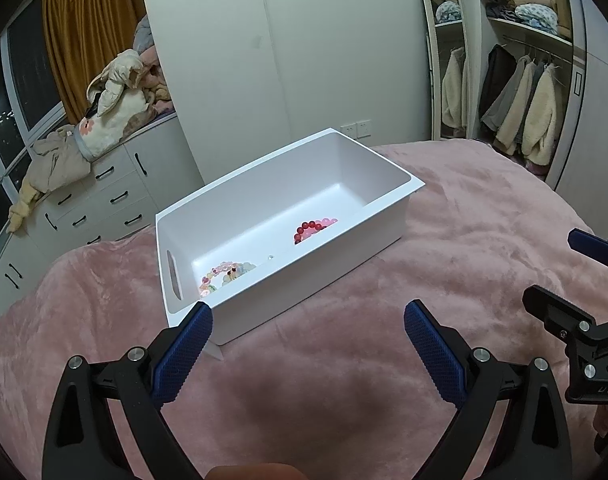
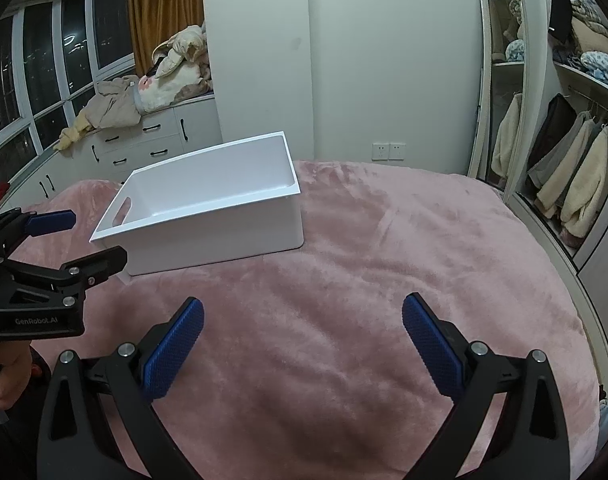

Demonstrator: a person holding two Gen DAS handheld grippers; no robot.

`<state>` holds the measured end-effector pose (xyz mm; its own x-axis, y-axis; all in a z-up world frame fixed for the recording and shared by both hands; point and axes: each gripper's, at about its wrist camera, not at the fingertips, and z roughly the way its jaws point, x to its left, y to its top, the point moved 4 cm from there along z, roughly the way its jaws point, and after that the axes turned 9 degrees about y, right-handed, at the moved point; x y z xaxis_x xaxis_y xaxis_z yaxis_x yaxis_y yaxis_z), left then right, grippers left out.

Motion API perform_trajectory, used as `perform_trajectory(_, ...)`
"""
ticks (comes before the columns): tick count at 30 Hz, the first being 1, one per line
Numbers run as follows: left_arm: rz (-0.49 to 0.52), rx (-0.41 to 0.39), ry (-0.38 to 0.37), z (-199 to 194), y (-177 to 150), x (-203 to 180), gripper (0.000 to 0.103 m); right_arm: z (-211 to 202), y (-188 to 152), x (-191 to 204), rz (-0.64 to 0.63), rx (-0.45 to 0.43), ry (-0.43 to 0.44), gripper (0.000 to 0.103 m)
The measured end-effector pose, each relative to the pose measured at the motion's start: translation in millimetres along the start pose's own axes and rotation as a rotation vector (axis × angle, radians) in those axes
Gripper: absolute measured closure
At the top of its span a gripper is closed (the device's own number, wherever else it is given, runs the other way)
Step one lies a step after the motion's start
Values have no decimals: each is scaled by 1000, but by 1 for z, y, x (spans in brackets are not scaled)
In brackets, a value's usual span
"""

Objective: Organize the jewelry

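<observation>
A white plastic bin stands on the pink blanket; it also shows in the right wrist view. Inside it lie a red and pink bead bracelet, a pastel bead bracelet and a tiny clear bead. My left gripper is open and empty, just in front of the bin's near corner. My right gripper is open and empty over the blanket, to the right of the bin. Each gripper shows at the edge of the other's view: the right gripper, the left gripper.
The pink blanket covers the bed. A white dresser with piled clothes and a plush toy stands at the left under the window. An open wardrobe with hanging coats and a mirror stands at the right.
</observation>
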<state>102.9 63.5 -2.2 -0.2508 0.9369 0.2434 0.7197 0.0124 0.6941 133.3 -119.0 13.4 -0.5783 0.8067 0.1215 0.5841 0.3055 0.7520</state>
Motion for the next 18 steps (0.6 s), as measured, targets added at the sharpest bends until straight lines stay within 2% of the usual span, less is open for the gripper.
perform_trajectory(8, 3, 6, 7, 2, -2, -2, 6, 1, 0, -1, 0, 1, 1, 5)
perform_trajectory(12, -19, 16, 55, 8, -1, 2, 6, 2, -1, -4, 15, 3, -4, 5)
perform_trajectory(18, -8, 15, 48, 9, -1, 0, 6, 2, -3, -4, 15, 2, 0, 5)
